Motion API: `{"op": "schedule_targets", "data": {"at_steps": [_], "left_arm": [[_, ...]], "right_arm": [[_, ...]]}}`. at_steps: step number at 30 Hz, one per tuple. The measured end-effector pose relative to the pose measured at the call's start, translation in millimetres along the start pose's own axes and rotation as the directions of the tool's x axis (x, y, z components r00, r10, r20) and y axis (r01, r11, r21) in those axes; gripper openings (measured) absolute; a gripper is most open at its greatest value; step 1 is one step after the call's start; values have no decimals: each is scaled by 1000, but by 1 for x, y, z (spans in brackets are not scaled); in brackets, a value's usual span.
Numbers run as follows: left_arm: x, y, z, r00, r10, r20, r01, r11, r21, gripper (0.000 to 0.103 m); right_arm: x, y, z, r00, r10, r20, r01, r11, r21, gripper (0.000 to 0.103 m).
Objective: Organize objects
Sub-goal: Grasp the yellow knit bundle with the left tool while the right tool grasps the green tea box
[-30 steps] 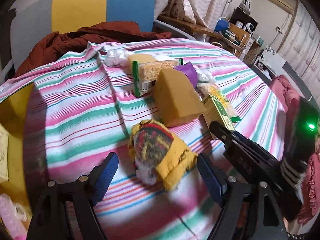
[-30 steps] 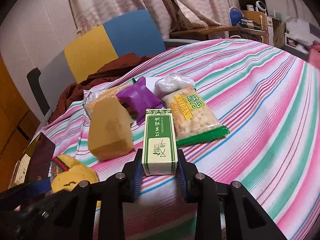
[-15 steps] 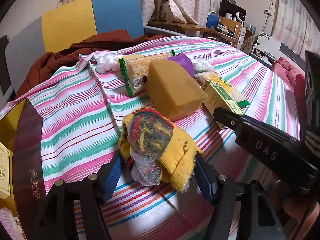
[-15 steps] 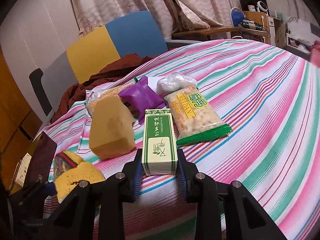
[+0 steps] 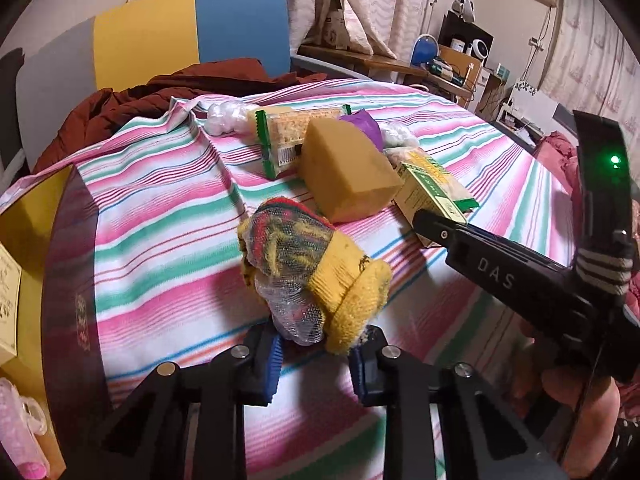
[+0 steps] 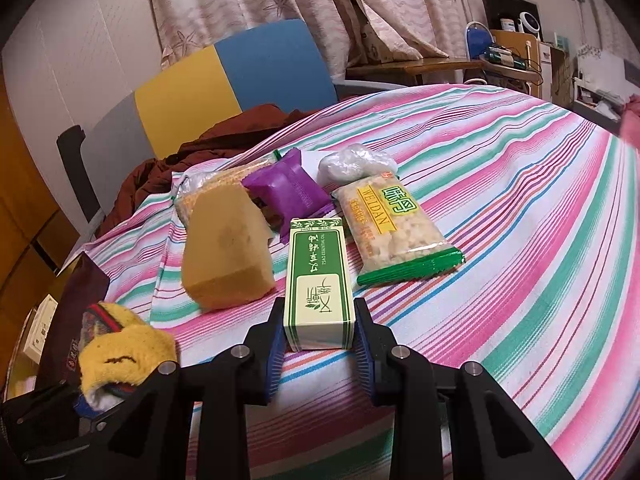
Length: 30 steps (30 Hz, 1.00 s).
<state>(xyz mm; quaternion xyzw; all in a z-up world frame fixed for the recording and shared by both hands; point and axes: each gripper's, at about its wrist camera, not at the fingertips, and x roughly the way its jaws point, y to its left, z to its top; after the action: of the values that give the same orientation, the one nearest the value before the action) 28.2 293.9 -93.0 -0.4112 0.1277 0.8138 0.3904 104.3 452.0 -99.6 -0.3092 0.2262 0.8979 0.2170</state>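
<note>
Left tool [image 5: 316, 354]: your jaws have just been closing and now pinch the near end of the yellow knitted bundle [image 5: 310, 270], with its clear mesh wrap caught between the blue pads.
Yellow knitted bundle: it lies on the striped cloth [image 5: 160, 216], near the left edge of the bench, well short of the other items.
Right tool [image 6: 318, 346]: you hold it clamped on the near end of the green-and-white box [image 6: 318, 280]; both pads press its sides.
Green-and-white box: it lies flat on the cloth, lengthwise away from you, between the tan sponge block [image 6: 226, 248] and the WEIDAN snack bag [image 6: 394, 230].
Purple packet [image 6: 288, 192]: it sits just behind the box, partly against the sponge block.
White plastic wad [image 6: 356, 162]: it rests beyond the snack bag's far end.
Cracker pack [image 5: 296, 128]: it lies behind the sponge block, green-trimmed, with a second white wad [image 5: 226, 116] beside it.
Dark brown bag [image 5: 74, 280]: it stands at the cloth's left edge, close to the bundle.
Chair [image 6: 240, 84]: it is grey, yellow and blue, behind the bench, with a rust-brown garment [image 6: 216, 144] heaped on it.
</note>
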Motion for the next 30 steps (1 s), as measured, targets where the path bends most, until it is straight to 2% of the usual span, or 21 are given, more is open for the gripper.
{"op": "schedule_targets", "data": {"at_steps": [5,10,14,18,23,26,30], "left_arm": [[-14,6,-9,1000,-28,9,29,999,-34,26],[-25,8,-17,998,-57,10,57,998,-25,26],[-43,8,-22,997,-69,46,70,997,-16,26],[-67,15,-22,992,-77,101,79,997,-16,26],[-97,32,-20,983,-56,172,60,998,-21,26],[-108,48,-19,982,-4,190,9,1000,-25,26],[-123,77,-19,977,36,209,-21,997,-76,26]], "right_arm": [[-9,6,-7,1000,17,-22,-17,1000,-2,31],[-21,14,-16,996,62,-62,-62,998,13,31],[-33,18,-20,993,91,-76,-89,996,27,31],[-52,29,-19,992,113,-54,-113,994,-2,31],[-72,52,-17,987,156,-34,-157,986,-50,31],[-74,70,-16,980,192,-48,-195,978,-72,31],[-72,99,-14,967,245,-76,-253,960,-118,31]]}}
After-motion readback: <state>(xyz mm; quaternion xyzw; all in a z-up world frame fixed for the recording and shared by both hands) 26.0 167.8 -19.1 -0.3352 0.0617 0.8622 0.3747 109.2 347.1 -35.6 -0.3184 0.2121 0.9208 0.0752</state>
